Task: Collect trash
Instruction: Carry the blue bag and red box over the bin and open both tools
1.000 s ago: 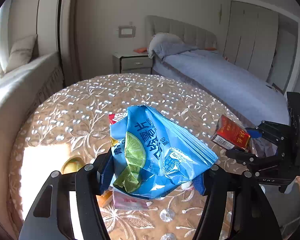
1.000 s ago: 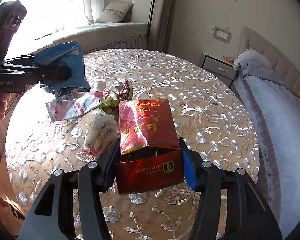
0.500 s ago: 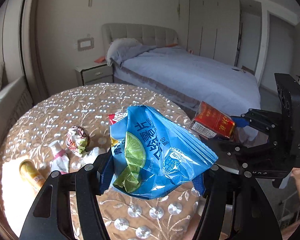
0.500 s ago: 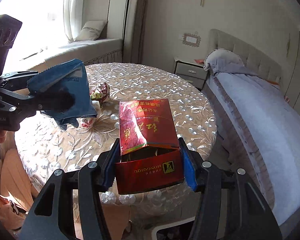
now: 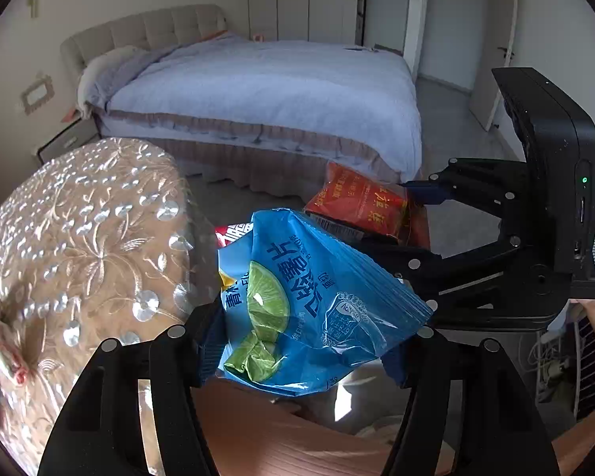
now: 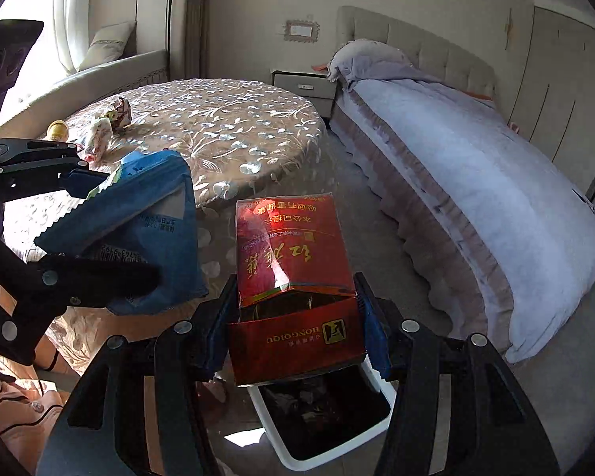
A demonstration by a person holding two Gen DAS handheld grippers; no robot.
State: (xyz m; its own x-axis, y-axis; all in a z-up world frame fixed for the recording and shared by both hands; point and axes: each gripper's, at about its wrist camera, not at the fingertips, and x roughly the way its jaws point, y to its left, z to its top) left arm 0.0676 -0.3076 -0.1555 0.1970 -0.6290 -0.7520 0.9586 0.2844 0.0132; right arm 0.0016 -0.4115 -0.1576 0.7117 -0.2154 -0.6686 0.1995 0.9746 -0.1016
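Trash held above white bin (image 6: 380, 428).
Left hand-held gripper (image 5: 309, 341) clamps blue snack bag (image 5: 309, 301); right hand-held gripper (image 6: 297, 333) clamps red cigarette carton (image 6: 289, 261). Risk: off-centre release misses bin.

Looking like a home bedroom. A made bed (image 6: 476, 158) is sitting by a nightstand (image 6: 303, 83), wardrobe (image 5: 301, 0) lining the wall.
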